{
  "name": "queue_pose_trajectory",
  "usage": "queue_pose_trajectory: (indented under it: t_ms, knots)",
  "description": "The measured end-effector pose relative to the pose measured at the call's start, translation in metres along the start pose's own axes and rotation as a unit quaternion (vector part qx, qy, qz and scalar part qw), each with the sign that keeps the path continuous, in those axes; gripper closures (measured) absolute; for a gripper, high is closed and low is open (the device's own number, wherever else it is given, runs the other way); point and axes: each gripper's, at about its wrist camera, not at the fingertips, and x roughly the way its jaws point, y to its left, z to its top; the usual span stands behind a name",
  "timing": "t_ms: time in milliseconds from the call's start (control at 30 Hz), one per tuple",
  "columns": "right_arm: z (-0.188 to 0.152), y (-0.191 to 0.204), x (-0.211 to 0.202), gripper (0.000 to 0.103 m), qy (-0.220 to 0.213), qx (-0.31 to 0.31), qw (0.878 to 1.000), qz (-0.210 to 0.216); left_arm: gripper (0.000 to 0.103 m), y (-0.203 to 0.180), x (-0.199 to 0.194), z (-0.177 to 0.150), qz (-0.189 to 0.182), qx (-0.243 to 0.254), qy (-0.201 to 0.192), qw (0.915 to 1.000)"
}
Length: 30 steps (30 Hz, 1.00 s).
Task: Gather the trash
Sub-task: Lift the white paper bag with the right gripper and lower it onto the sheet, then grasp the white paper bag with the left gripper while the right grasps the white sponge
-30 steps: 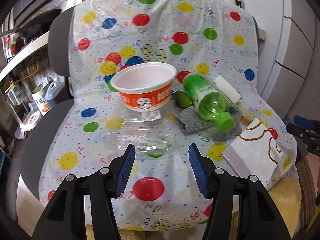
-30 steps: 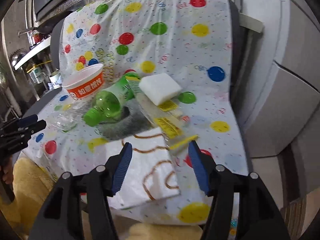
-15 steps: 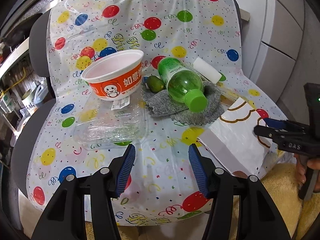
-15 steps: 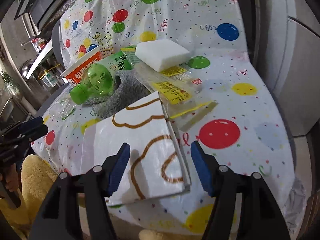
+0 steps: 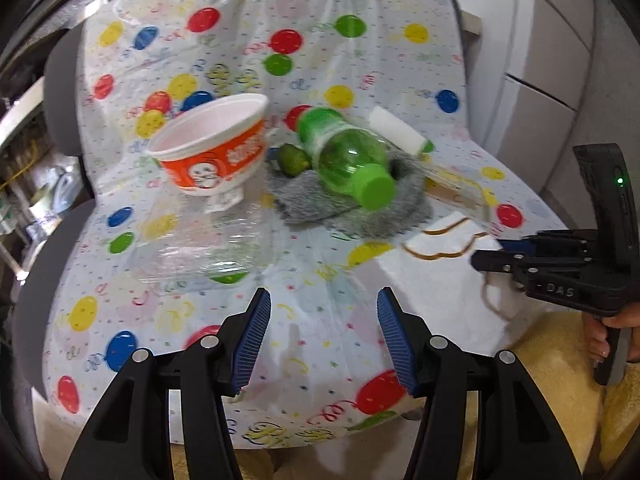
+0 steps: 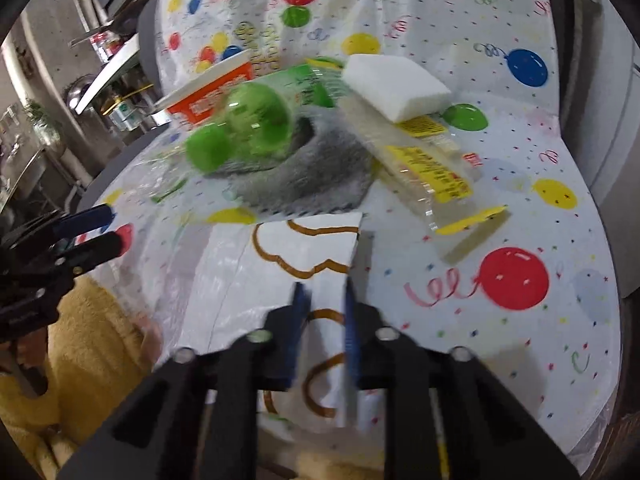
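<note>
On the balloon-print cover [image 5: 240, 40] you have one orange bowl [image 5: 212, 152], one green bottle [image 5: 348, 160] lying on one grey cloth [image 5: 352, 212], one small green fruit [image 5: 292, 159] beside the bottle, one white sponge [image 6: 396, 88], one clear tray [image 5: 200, 248] near the bowl, one clear wrapper with yellow labels [image 6: 424, 168] and one white paper bag [image 6: 280, 264].

Your right gripper [image 6: 323, 308] is closing its jaws over the bag's right edge at the near side; the paper stands between the blue pads, which have nearly met on it.

Your left gripper [image 5: 323, 332] hangs with its jaws apart and nothing between them, over bare cover; the tray lies just beyond its left pad, and the bag sits to its right.
</note>
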Motion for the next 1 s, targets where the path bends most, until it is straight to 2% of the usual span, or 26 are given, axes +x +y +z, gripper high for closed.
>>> queue_pose_trajectory:
  t_ms: [100,167,200,233,267,300,433,600,667,767,867,933,967,1000]
  knots:
    - [-0.002,0.019,0.001,0.093,0.0,-0.014,1.0,0.013,0.046,-0.01,-0.001,-0.002,-0.03,0.017,-0.003,0.9994]
    - [0.001,0.029,0.003,0.092,-0.001,-0.027,1.0,0.001,0.046,-0.018,0.0,-0.003,-0.036,0.032,-0.002,0.9988]
    - [0.003,0.032,0.003,0.084,-0.006,-0.031,0.999,-0.014,0.043,-0.021,0.0,-0.004,-0.039,0.038,-0.002,0.9985]
    - [0.006,0.032,-0.002,0.076,-0.016,-0.027,0.999,-0.029,0.033,-0.024,0.001,-0.005,-0.042,0.042,-0.002,0.9983]
    - [0.008,0.029,-0.009,0.06,-0.031,-0.019,0.998,-0.043,0.029,-0.027,0.003,-0.008,-0.046,0.044,-0.004,0.998]
    - [0.009,0.024,-0.018,0.055,-0.048,-0.012,0.997,-0.058,0.029,-0.029,0.005,-0.009,-0.049,0.044,-0.005,0.9978]
    - [0.009,0.008,-0.046,0.055,-0.082,0.008,0.993,-0.089,0.029,-0.041,0.026,-0.01,-0.048,0.052,0.012,0.9974]
    - [-0.002,-0.014,-0.069,0.055,-0.102,0.029,0.991,-0.084,0.027,-0.06,0.052,-0.01,-0.025,0.095,0.038,0.9945]
    - [-0.001,-0.015,-0.067,0.055,-0.101,0.036,0.991,-0.081,0.025,-0.071,0.055,-0.012,-0.008,0.124,0.033,0.9916]
    - [-0.004,-0.017,-0.063,0.055,-0.096,0.037,0.991,-0.082,0.026,-0.081,0.055,-0.015,-0.01,0.139,0.032,0.9898]
    - [-0.005,-0.019,-0.059,0.055,-0.093,0.04,0.992,-0.08,0.049,-0.089,0.051,-0.018,-0.024,0.16,0.028,0.9864]
    - [-0.006,-0.019,-0.057,0.055,-0.091,0.044,0.992,-0.079,0.076,-0.097,0.046,-0.023,-0.03,0.183,0.019,0.9824]
    - [-0.006,-0.019,-0.056,0.055,-0.09,0.044,0.992,-0.08,0.084,-0.101,0.046,-0.024,-0.026,0.194,0.015,0.9806]
    - [-0.006,-0.018,-0.056,0.055,-0.09,0.044,0.992,-0.081,0.097,-0.102,0.044,-0.026,-0.026,0.201,0.012,0.9792]
